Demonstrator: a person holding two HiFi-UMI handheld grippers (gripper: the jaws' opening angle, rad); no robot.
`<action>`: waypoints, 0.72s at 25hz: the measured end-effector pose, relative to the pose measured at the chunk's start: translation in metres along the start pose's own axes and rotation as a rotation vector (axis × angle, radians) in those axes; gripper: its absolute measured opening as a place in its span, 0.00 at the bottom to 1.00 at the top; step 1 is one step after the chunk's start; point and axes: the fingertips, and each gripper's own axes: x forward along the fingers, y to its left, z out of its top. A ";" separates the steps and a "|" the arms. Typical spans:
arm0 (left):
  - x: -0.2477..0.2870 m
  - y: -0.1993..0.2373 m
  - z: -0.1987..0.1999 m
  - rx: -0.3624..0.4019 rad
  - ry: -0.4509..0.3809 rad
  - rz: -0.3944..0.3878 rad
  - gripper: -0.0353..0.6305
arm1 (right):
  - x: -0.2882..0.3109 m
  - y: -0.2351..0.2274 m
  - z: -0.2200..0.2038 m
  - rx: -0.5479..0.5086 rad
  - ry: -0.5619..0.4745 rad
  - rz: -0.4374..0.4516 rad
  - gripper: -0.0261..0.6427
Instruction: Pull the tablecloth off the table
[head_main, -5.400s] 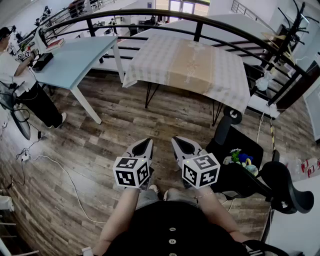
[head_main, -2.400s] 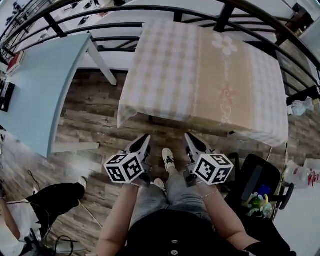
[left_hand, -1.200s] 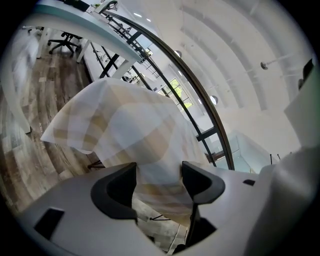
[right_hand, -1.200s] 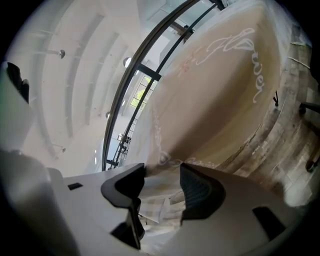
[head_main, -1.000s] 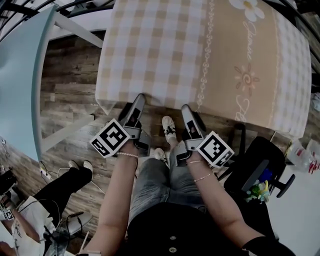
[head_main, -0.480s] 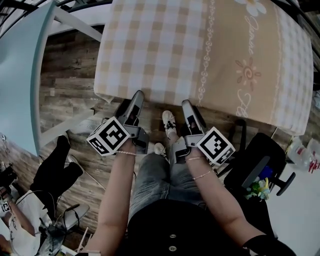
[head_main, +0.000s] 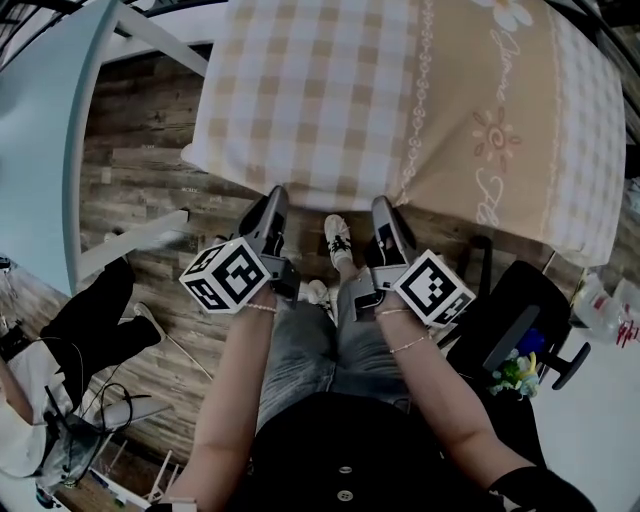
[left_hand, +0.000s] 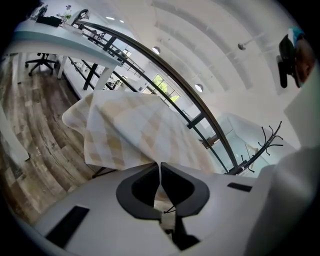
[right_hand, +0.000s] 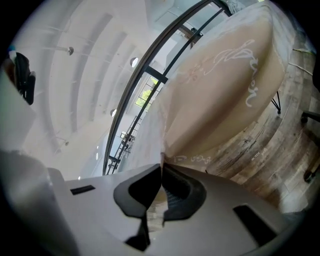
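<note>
A beige and white checked tablecloth (head_main: 400, 90) with a plain tan band and flower print covers the table ahead of me. My left gripper (head_main: 277, 195) is shut on the near hem of the checked part. My right gripper (head_main: 382, 204) is shut on the hem at the edge of the tan band. In the left gripper view the tablecloth (left_hand: 135, 135) runs into the closed left gripper (left_hand: 160, 165). In the right gripper view the tablecloth (right_hand: 215, 100) is pinched in the right gripper (right_hand: 162, 167), folding upward from it. The hem bunches slightly at both grips.
A pale blue table (head_main: 40, 130) stands at the left with its white legs (head_main: 130, 240). A seated person (head_main: 60, 340) is at the lower left. A black office chair (head_main: 520, 350) with small toys stands at the right. A dark railing (left_hand: 150, 55) runs behind the table.
Both grippers went from open around the hem to shut on it. The cloth's near edge has lifted and puckered at the grips. The person at the left shifted.
</note>
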 end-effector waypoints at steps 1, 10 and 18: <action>0.000 0.000 -0.001 0.002 0.003 -0.003 0.08 | 0.000 0.000 -0.001 -0.009 0.002 -0.003 0.08; -0.004 -0.006 0.002 0.010 0.034 -0.061 0.08 | -0.003 0.002 0.001 -0.035 -0.013 -0.015 0.08; -0.009 -0.014 0.009 0.002 0.069 -0.087 0.08 | -0.005 0.008 0.004 -0.029 -0.021 -0.034 0.08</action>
